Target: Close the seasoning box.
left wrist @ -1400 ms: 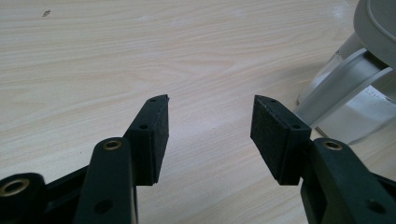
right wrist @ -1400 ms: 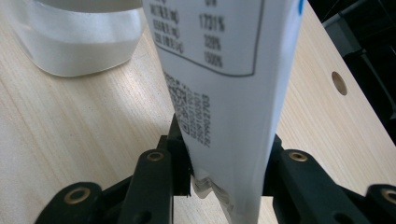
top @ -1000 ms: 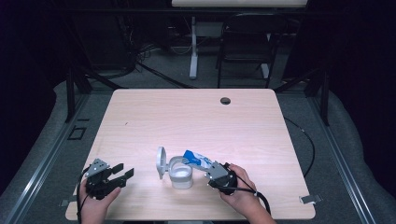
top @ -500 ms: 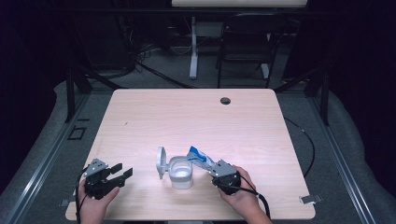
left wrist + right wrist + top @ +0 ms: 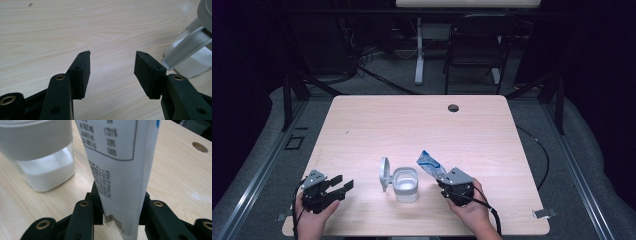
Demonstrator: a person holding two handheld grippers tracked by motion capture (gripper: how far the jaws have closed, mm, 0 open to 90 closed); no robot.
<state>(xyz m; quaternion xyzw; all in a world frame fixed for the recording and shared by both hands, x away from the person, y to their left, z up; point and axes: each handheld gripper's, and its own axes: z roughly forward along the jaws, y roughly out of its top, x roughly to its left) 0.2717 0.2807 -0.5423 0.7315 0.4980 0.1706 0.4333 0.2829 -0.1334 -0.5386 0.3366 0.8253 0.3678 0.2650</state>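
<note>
A pale wood-grain tabletop (image 5: 377, 125) with rounded corners stands in a dark room on a grey carpeted floor (image 5: 592, 155). A round black cable hole (image 5: 453, 107) sits near its far edge, and a small dark speck (image 5: 346, 132) marks the left part of the surface. Beyond the far edge are a black chair (image 5: 474, 55), the white leg of another table (image 5: 419, 50) and loose cables (image 5: 377, 55) on the floor.

Near the front edge stands a clear square plastic jar with a white flip lid (image 5: 405, 184), the lid hanging open at its left side; white powder fills its lower part in the right gripper view. Just right of the jar, the right hand-held gripper (image 5: 443, 181) pinches a blue-and-white printed sachet (image 5: 430, 163), which tilts up and away from the jaws. At the front left corner, well apart from the jar, the left hand-held gripper (image 5: 343, 183) has its jaws spread over bare wood.
</note>
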